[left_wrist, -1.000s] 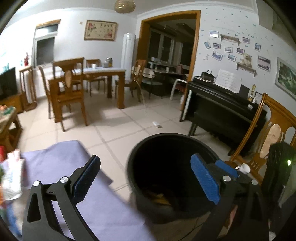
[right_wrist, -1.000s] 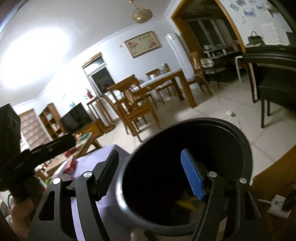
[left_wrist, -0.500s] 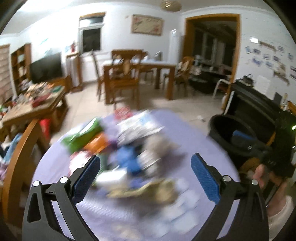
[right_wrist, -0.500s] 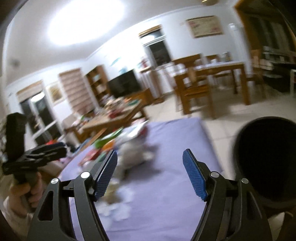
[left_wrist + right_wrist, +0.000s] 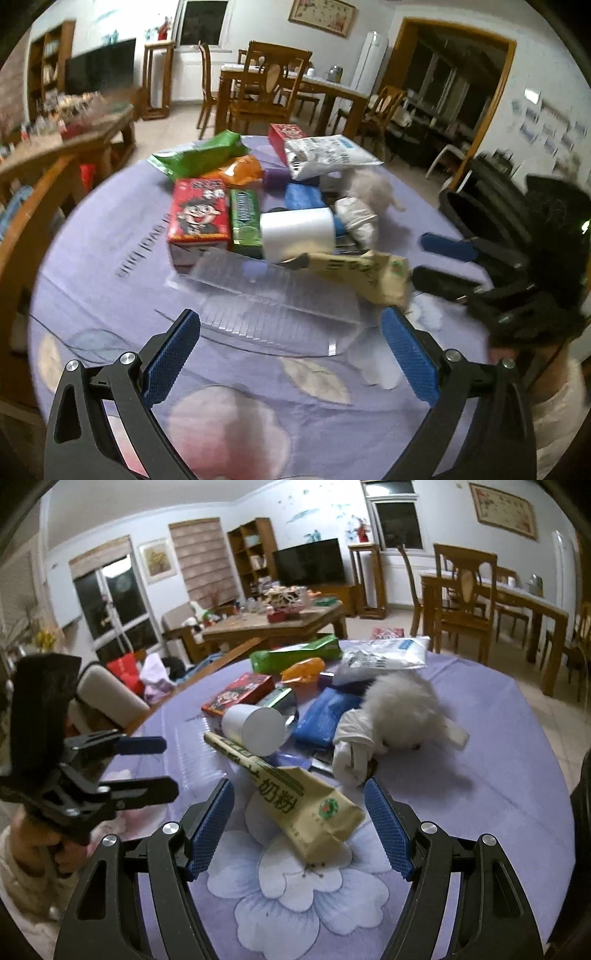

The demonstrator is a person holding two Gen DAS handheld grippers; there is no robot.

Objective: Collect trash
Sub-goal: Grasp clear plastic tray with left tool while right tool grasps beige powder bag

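A pile of trash lies on a table with a purple flowered cloth (image 5: pixel 110 258). A clear plastic tray (image 5: pixel 273 310) lies just ahead of my open, empty left gripper (image 5: pixel 291 354). A tan milk-powder bag (image 5: pixel 295 797) lies between the tips of my open, empty right gripper (image 5: pixel 299 827); it also shows in the left wrist view (image 5: pixel 362 273). Behind are a white cup (image 5: pixel 255 727), a red box (image 5: pixel 199 210), a green pack (image 5: pixel 199 155), a blue pack (image 5: pixel 325 712) and a white fluffy toy (image 5: pixel 402 709). The black bin (image 5: pixel 476 210) stands past the table's right edge.
A white printed bag (image 5: pixel 325 155) and an orange pack (image 5: pixel 236 170) lie at the pile's far side. Wooden dining chairs and a table (image 5: pixel 280 85) stand behind. A low cluttered coffee table (image 5: pixel 273 624) and a wooden chair back (image 5: pixel 33 206) are on the left.
Both grippers swung left from over the black bin to the table. They now face the trash pile, lower and closer than half a second ago. Both stay open.
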